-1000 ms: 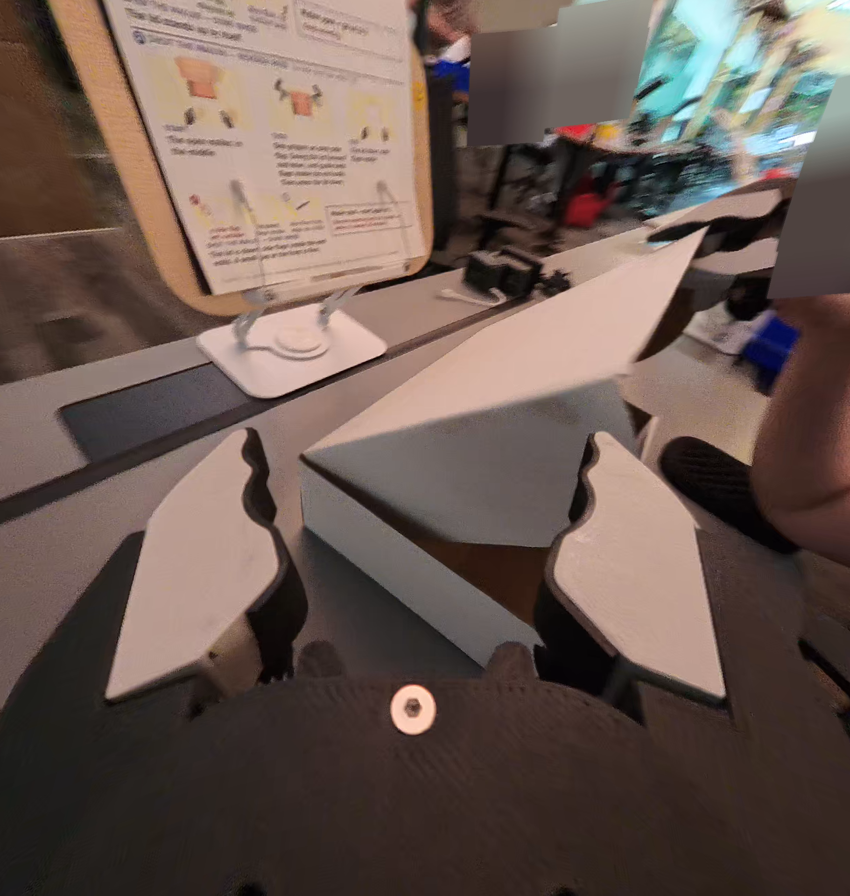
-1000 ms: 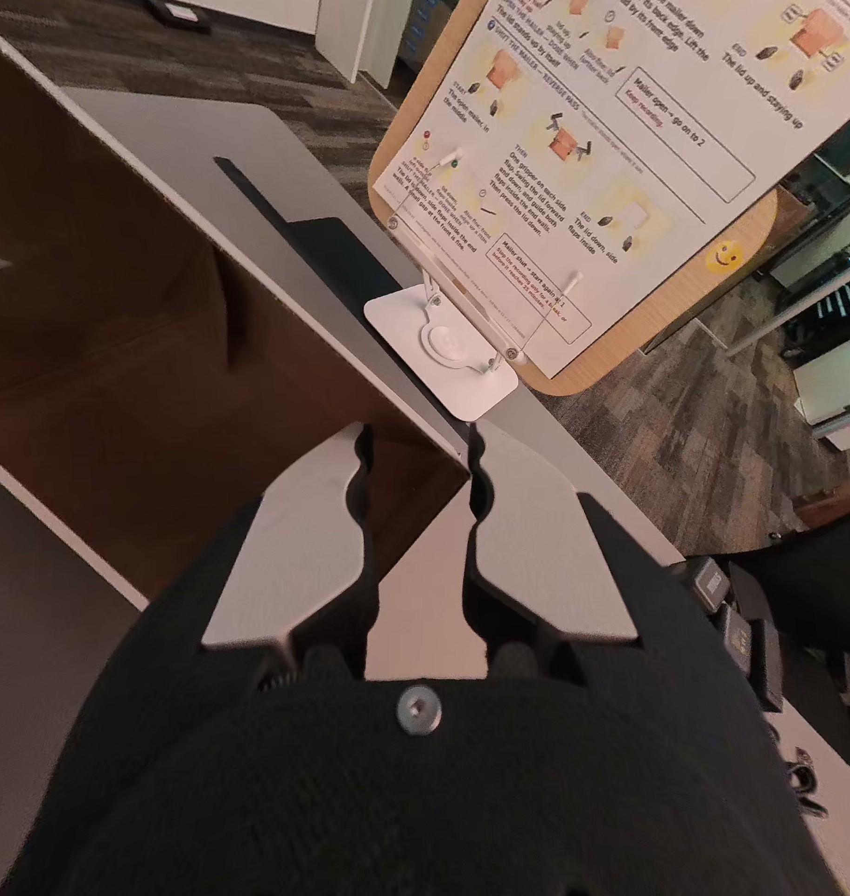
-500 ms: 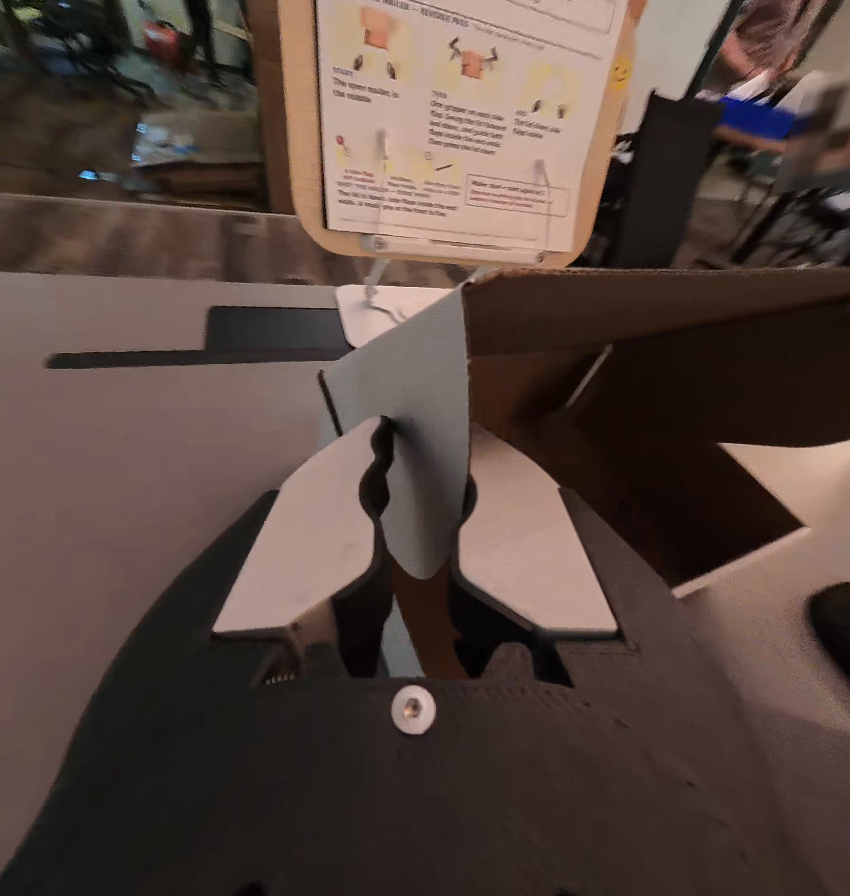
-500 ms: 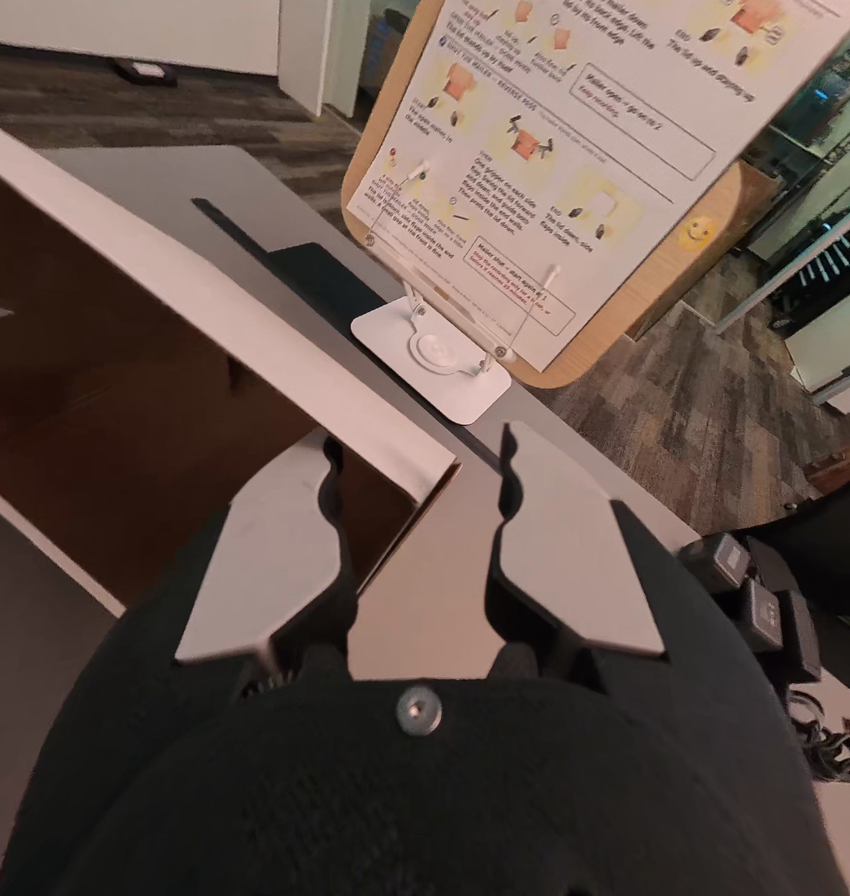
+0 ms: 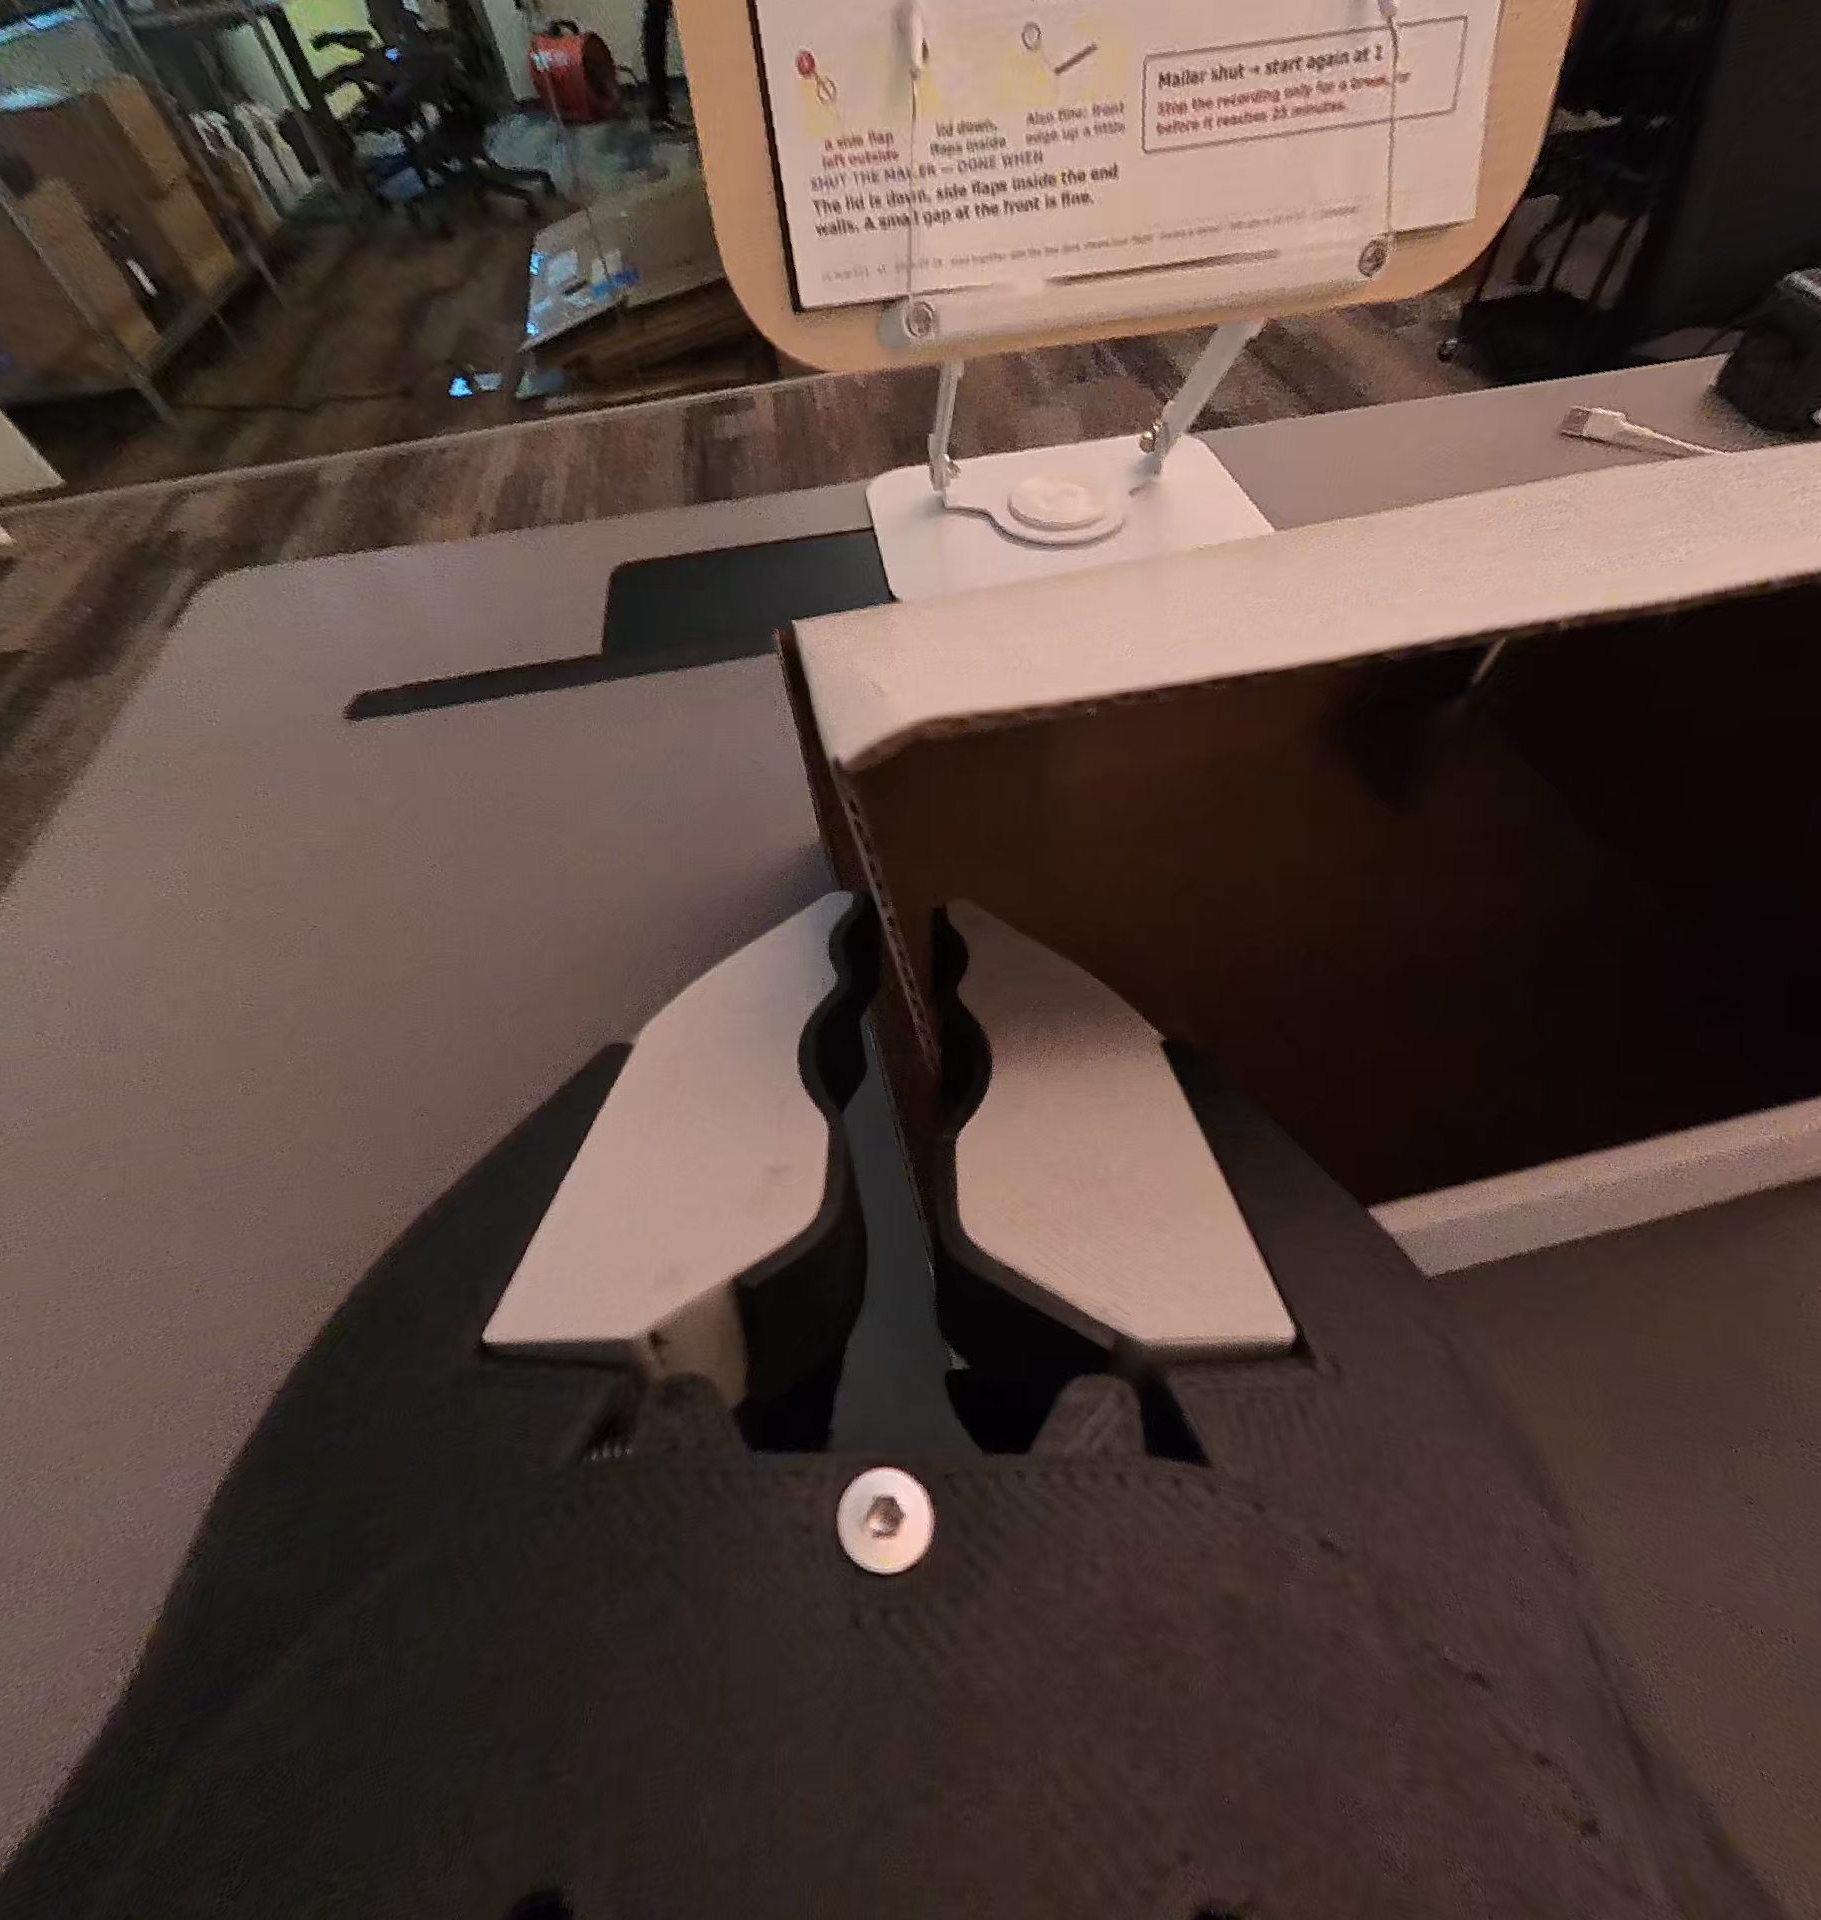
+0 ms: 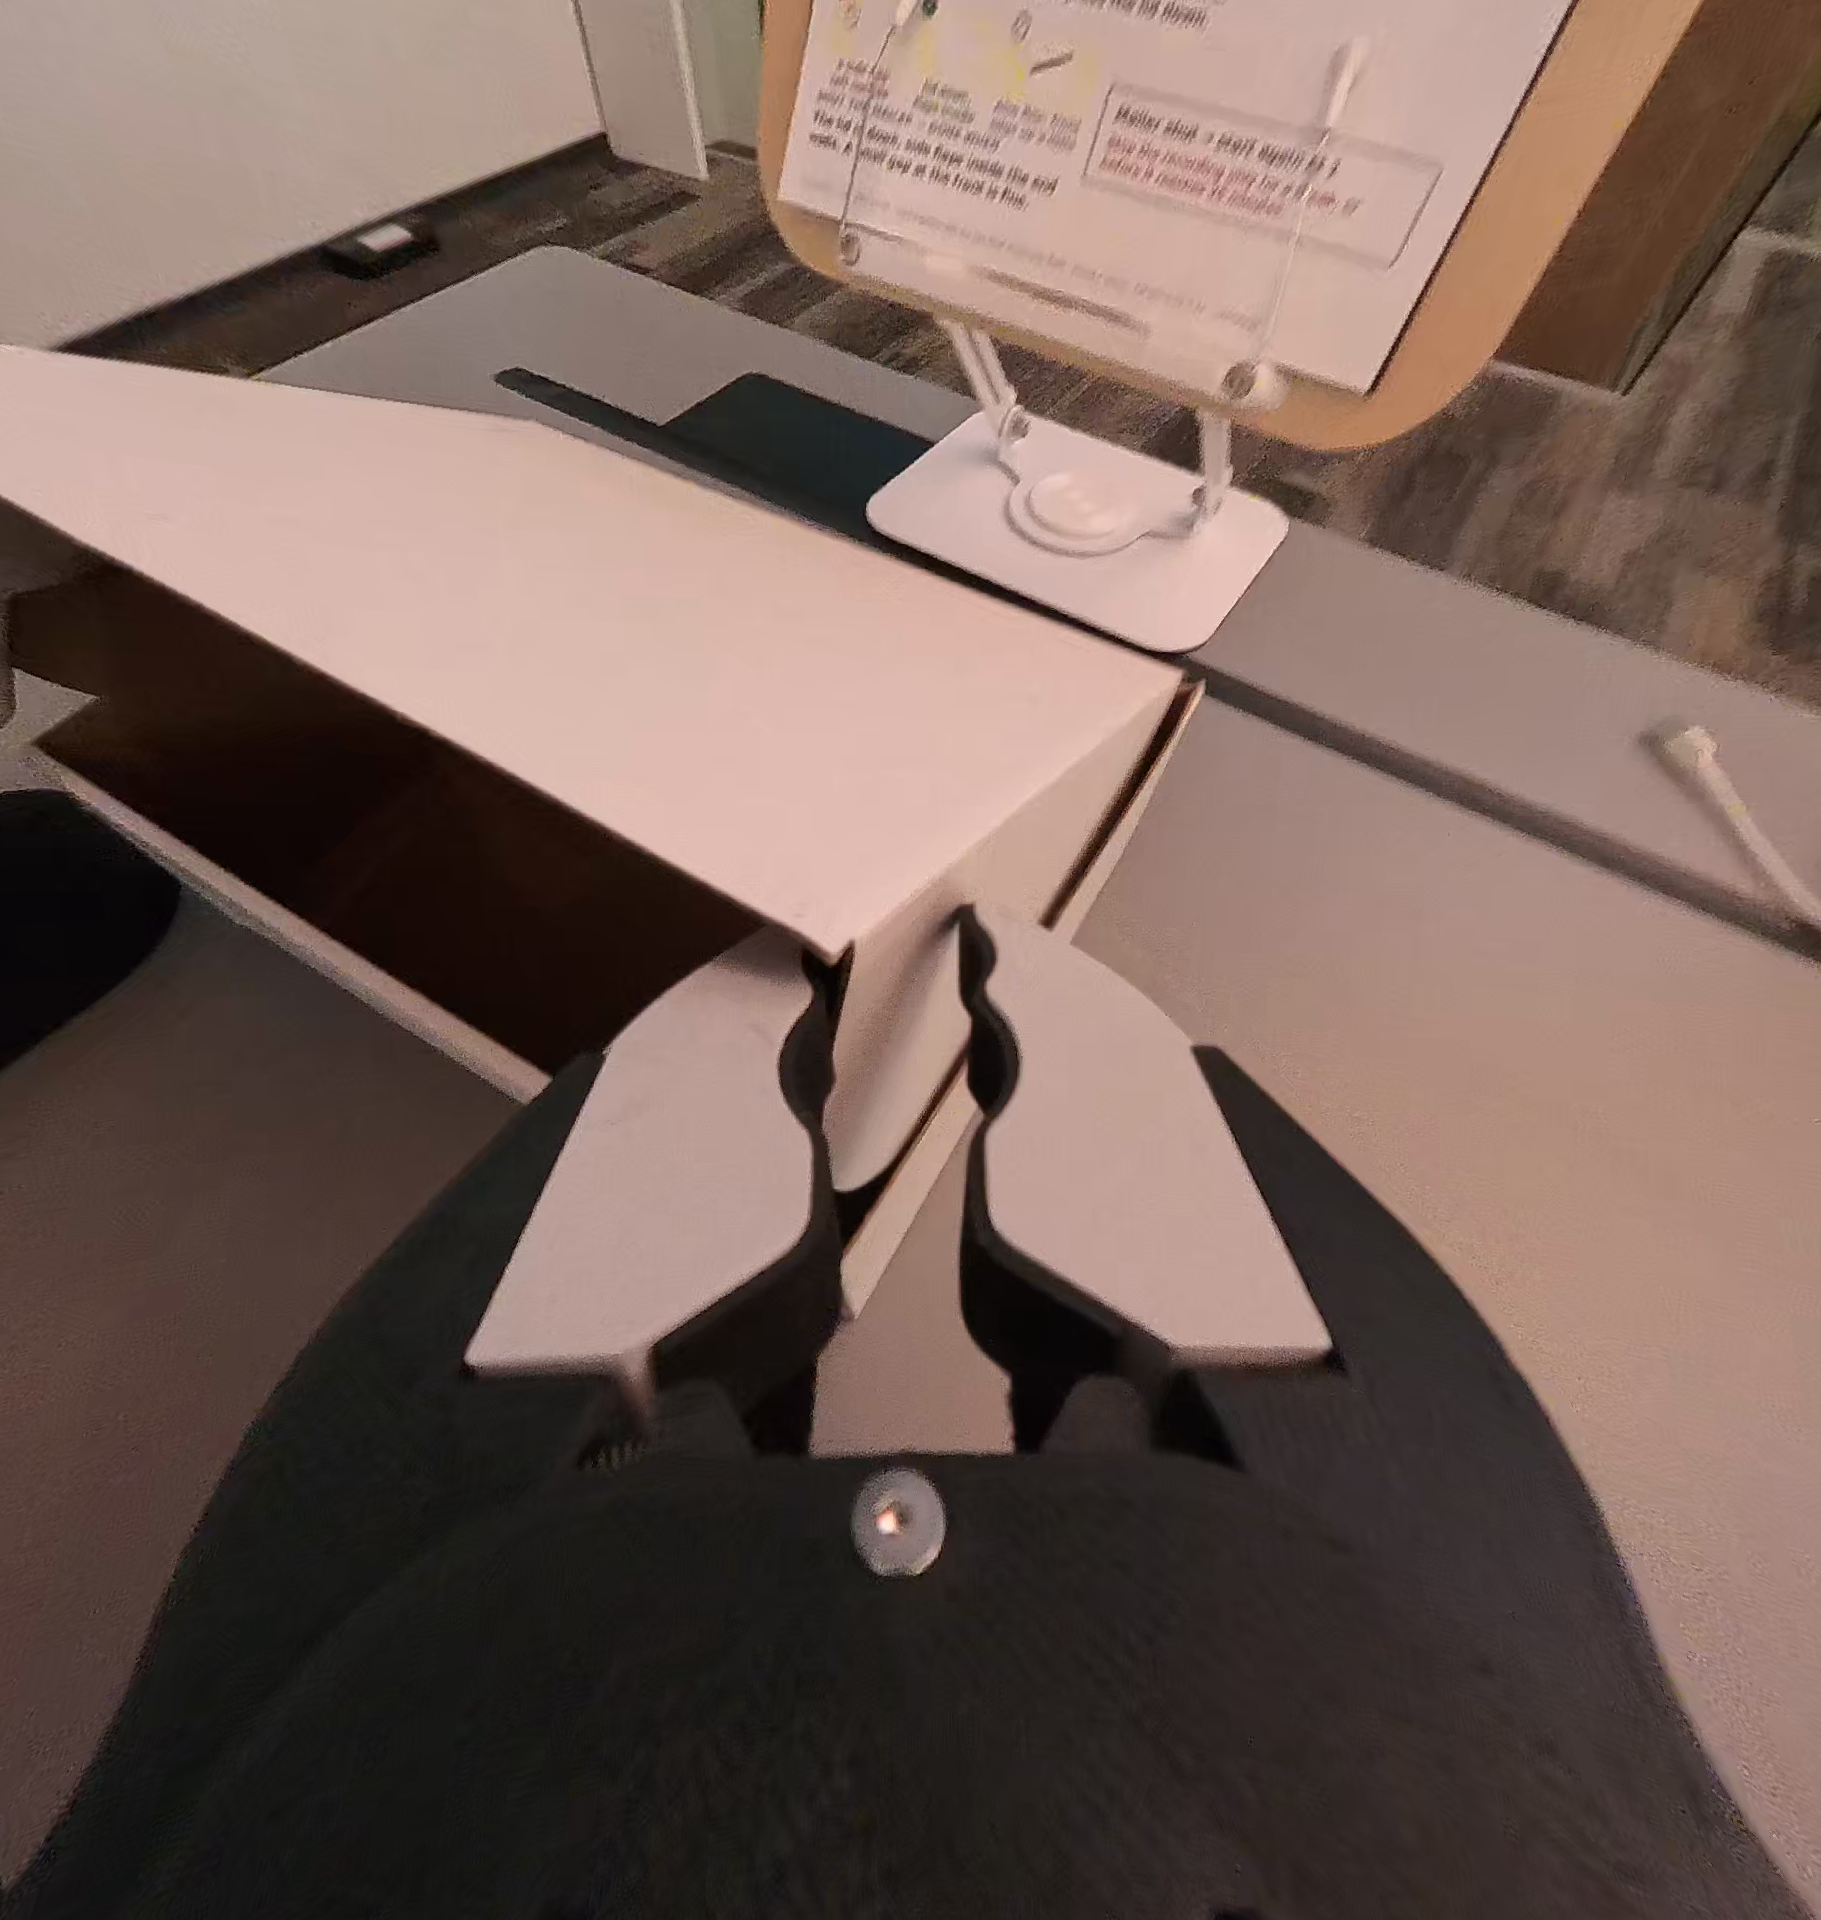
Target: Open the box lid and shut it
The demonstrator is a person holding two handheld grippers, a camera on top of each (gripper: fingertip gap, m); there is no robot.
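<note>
A white mailer box with a brown inside lies on the grey table. Its lid [image 5: 1301, 603] is partly raised over the base's front wall [image 5: 1612, 1184]. My left gripper [image 5: 901, 956] is shut on the lid's left side flap [image 5: 901, 935], whose corrugated edge stands between the fingers. In the right wrist view the lid [image 6: 573, 644] slopes down toward me. My right gripper [image 6: 890, 951] is closed on the right side flap [image 6: 895, 1049] at the lid's near corner. The base's front wall [image 6: 366, 987] shows below the lid.
An instruction board on a white stand [image 5: 1062, 509] stands behind the box; it also shows in the right wrist view [image 6: 1082, 540]. A black slot [image 5: 677, 613] runs along the table's back. A white cable [image 6: 1737, 821] lies at the right. A dark rounded object [image 6: 33, 914] is at the left.
My left gripper went from open beside the box to shut on the left flap. My right gripper opened, then closed on the right flap. The lid has come down lower.
</note>
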